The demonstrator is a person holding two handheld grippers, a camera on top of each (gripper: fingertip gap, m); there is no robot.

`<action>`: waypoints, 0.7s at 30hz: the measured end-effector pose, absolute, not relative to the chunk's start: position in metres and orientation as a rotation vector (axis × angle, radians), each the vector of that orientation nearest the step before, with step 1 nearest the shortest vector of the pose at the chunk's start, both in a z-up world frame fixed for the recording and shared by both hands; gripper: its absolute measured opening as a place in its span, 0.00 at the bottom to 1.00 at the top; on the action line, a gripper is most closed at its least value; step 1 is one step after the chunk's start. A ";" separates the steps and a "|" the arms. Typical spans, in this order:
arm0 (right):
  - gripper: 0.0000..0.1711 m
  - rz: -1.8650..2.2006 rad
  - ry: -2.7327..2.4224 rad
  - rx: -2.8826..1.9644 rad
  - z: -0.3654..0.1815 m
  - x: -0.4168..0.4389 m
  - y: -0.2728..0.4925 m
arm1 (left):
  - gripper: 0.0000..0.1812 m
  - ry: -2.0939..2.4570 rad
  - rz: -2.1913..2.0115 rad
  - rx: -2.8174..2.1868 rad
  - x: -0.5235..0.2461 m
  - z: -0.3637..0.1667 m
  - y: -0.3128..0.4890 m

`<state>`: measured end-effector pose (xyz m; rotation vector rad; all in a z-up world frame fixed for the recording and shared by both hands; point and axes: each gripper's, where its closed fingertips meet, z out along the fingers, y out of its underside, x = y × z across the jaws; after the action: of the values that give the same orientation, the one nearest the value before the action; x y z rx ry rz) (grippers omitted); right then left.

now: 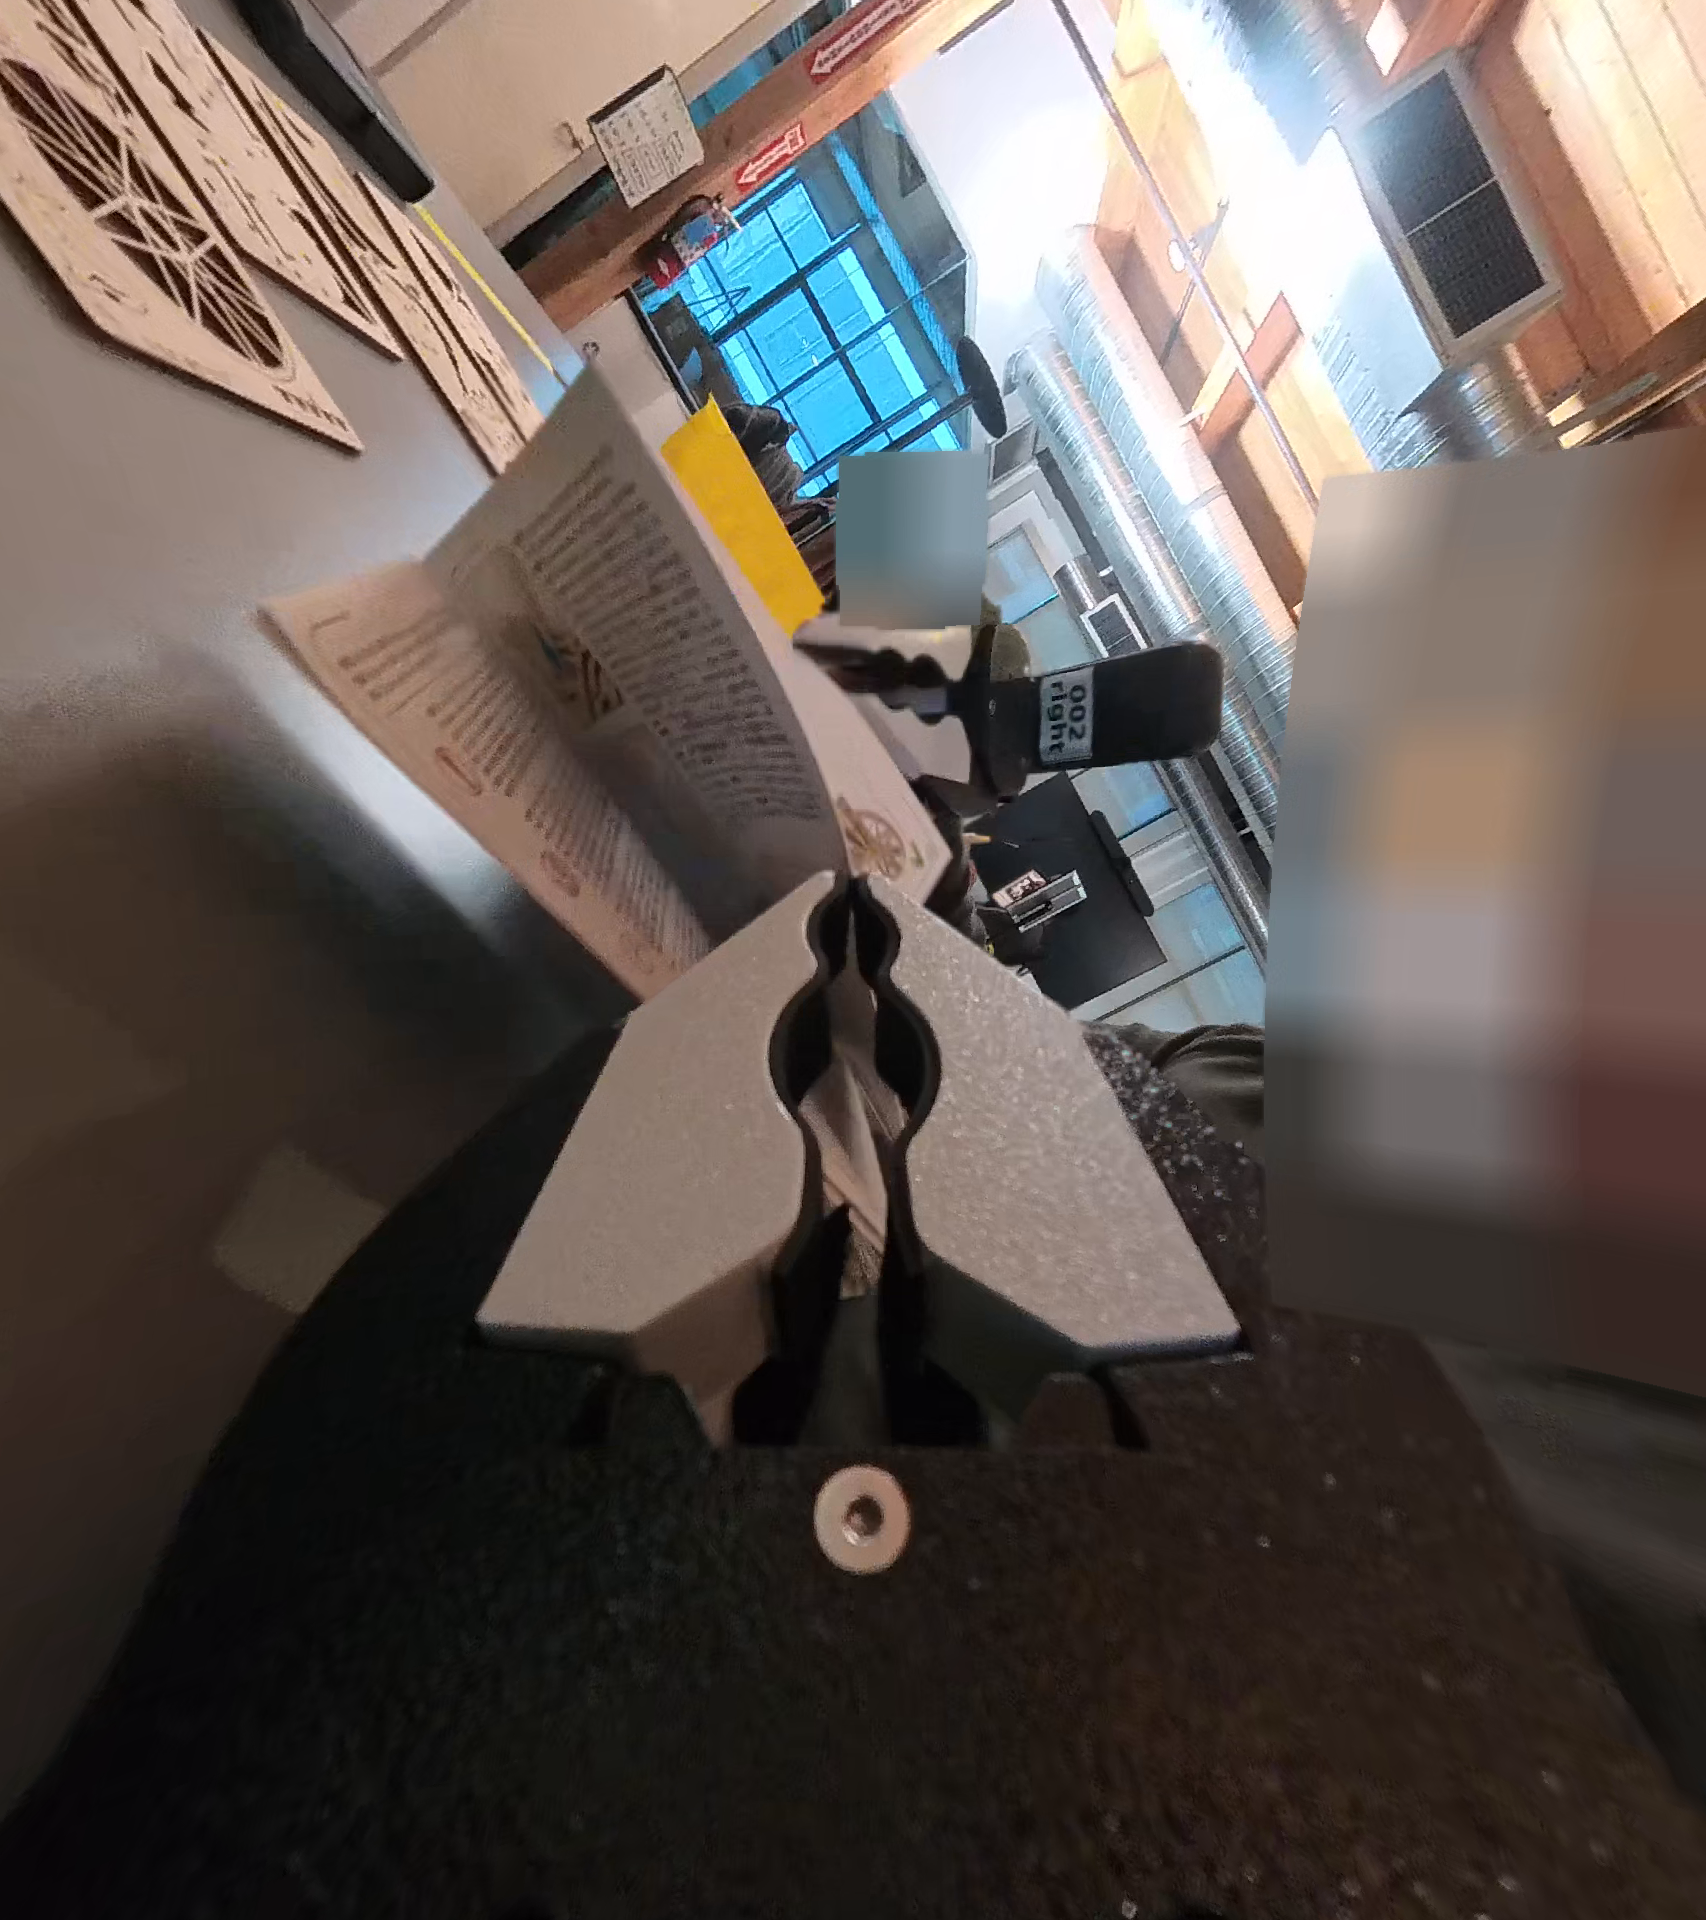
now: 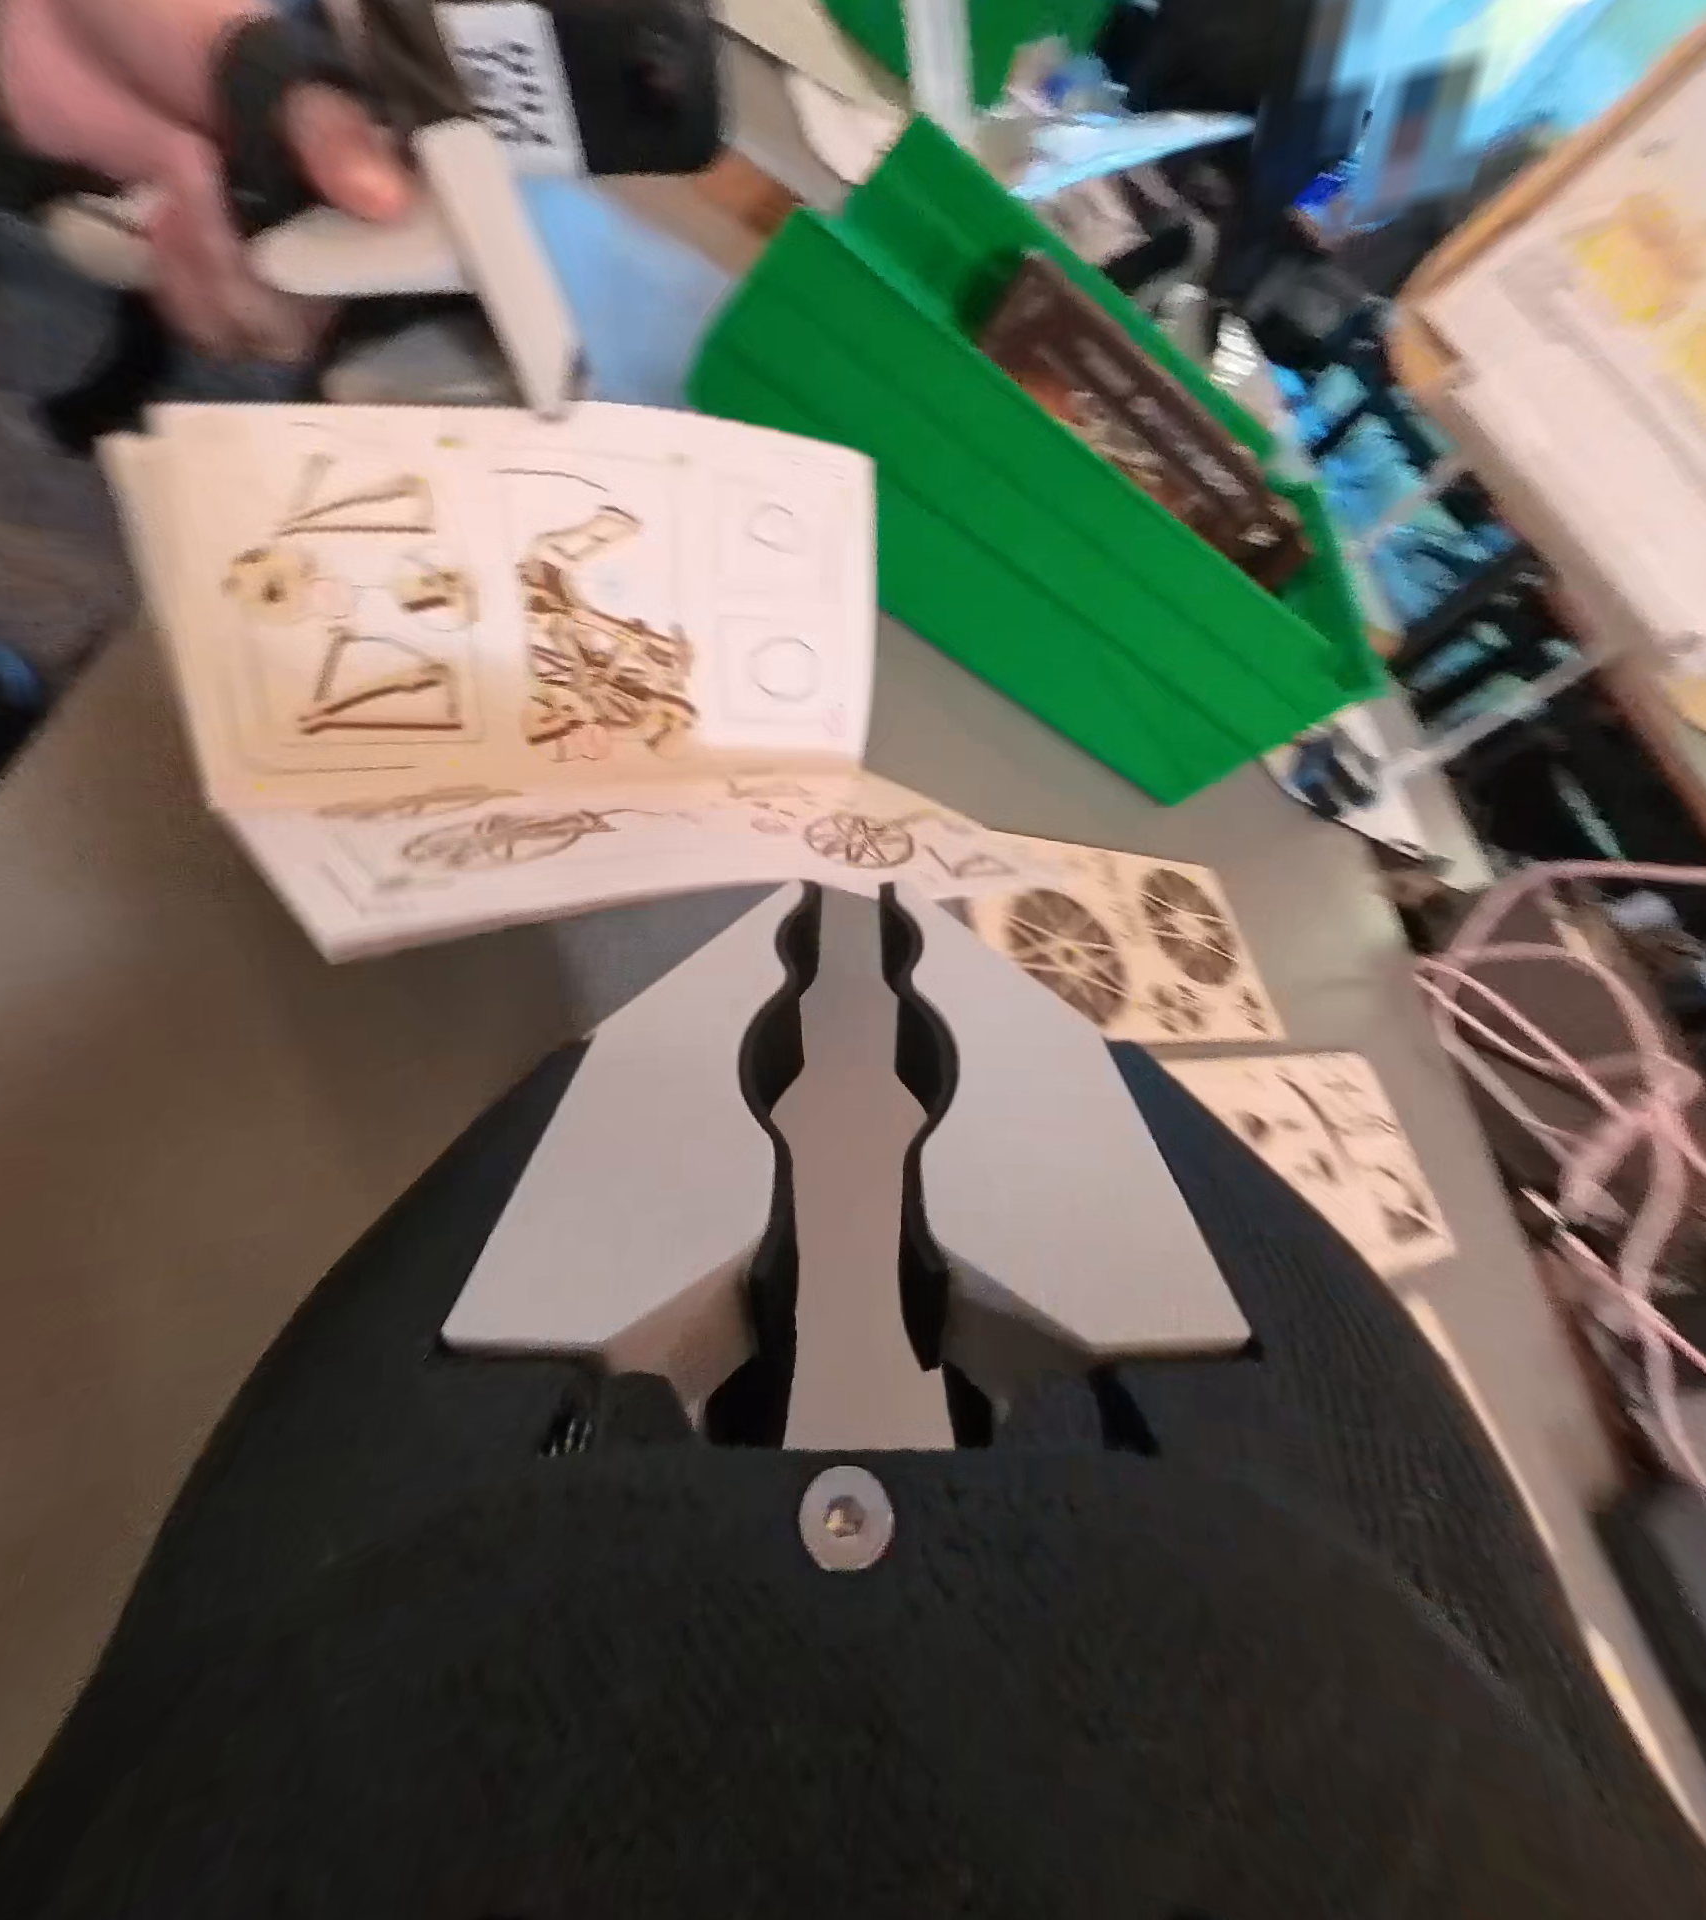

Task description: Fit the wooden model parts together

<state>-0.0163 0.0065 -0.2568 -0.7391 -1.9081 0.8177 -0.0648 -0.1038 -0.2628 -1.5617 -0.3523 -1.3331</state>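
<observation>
L gripper is clamped on the edge of the instruction booklet, paper visible in the slot btwn its grey fingers. Booklet fans open toward 11 o'clock above the grey table. In the R wrist view the same booklet hangs open, held at its top edge, 12 o'clock, by the L gripper, with a person's hand on the grip.

R gripper has its jaws apart w/ nothing btwn them, tips just under the booklet's lower page.

Wooden part sheets lie flat on the table at approx 2 o'clock of the R gripper, more sheets at 10 o'clock in the L view. Green bin sits at 1 o'clock, pink cables at 3 o'clock.
</observation>
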 end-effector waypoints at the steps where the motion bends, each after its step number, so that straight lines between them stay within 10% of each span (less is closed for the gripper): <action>1: 0.05 0.758 -1.848 -0.778 -0.251 -0.019 0.019 | 0.00 -0.352 -1.324 -1.561 -0.065 -0.262 -0.103; 21: 0.02 0.998 -1.927 -0.850 -0.294 -0.044 -0.053 | 0.00 -0.304 -1.280 -1.630 -0.040 -0.256 -0.069</action>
<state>-0.0440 -0.0533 -0.2935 -0.8496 -1.9272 0.9976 -0.0405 -0.0692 -0.2562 -1.6301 -0.3040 -1.2805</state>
